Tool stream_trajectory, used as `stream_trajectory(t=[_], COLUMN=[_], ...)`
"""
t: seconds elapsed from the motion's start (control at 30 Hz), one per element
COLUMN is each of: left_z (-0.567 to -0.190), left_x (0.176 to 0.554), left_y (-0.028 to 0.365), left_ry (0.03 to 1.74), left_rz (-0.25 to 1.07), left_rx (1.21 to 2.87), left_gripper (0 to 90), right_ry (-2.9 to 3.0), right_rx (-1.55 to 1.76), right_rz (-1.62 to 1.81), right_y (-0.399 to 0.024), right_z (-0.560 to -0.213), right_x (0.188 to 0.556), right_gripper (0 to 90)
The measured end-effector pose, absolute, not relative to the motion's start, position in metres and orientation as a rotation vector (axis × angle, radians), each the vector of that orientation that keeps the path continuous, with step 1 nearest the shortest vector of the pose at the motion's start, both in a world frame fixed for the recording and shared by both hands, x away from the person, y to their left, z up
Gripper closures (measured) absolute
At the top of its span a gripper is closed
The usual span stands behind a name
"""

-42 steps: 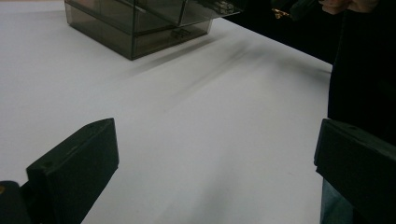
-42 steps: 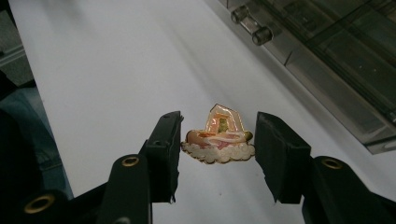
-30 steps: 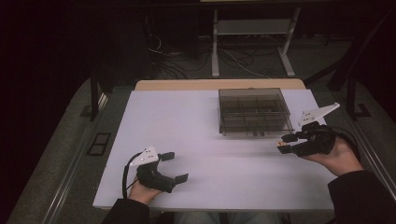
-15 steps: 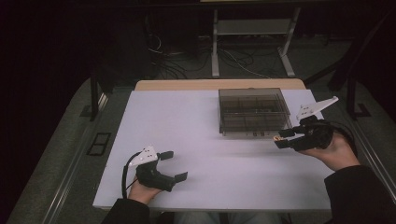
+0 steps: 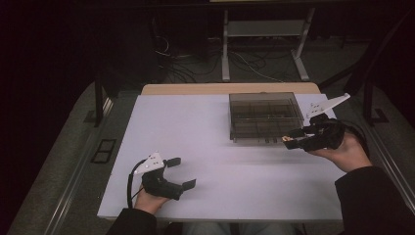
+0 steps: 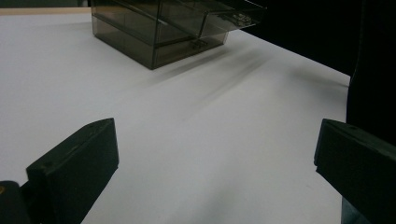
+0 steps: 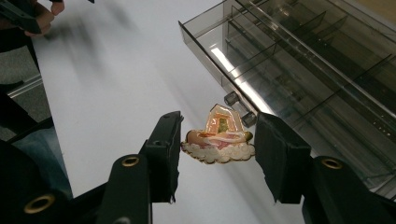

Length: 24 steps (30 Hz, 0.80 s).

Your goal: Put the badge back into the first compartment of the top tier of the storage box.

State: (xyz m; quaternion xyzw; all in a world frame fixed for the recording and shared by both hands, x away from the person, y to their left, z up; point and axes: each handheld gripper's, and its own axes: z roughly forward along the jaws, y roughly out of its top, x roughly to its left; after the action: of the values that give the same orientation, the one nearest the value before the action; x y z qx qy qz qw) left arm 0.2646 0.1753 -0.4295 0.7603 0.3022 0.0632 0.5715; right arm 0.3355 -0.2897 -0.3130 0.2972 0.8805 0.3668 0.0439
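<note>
Right tongs [image 7: 217,142]: clamped on a small hat-shaped charm [image 7: 218,140], above the desk [image 5: 205,137] beside the smoky compartment box [image 5: 264,116].
Charm: long axis spans jaw to jaw; peak points toward the box.
Left tongs [image 5: 182,172]: spread wide, empty, near the desk's front edge.

smoky grey box [image 5: 264,116], white table [image 5: 205,132]

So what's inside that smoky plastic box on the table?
The box holds thin dividers forming compartments, which look empty through its tinted walls. The far corners are too dim to tell. The right gripper holds a small charm beside it.
</note>
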Motion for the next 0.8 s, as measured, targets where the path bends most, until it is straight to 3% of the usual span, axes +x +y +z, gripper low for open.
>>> stream_trajectory(t=[0.8], left_z=[-0.43], left_x=[0.265], left_y=[0.175], left_ry=[0.703], left_rz=[0.132], left_rx=[1.781], left_gripper=[0.0], right_ry=[2.689], right_rx=[0.874], right_rz=[1.115], right_y=[-0.264], right_z=[-0.298], right_x=[0.354], right_gripper=[51.0])
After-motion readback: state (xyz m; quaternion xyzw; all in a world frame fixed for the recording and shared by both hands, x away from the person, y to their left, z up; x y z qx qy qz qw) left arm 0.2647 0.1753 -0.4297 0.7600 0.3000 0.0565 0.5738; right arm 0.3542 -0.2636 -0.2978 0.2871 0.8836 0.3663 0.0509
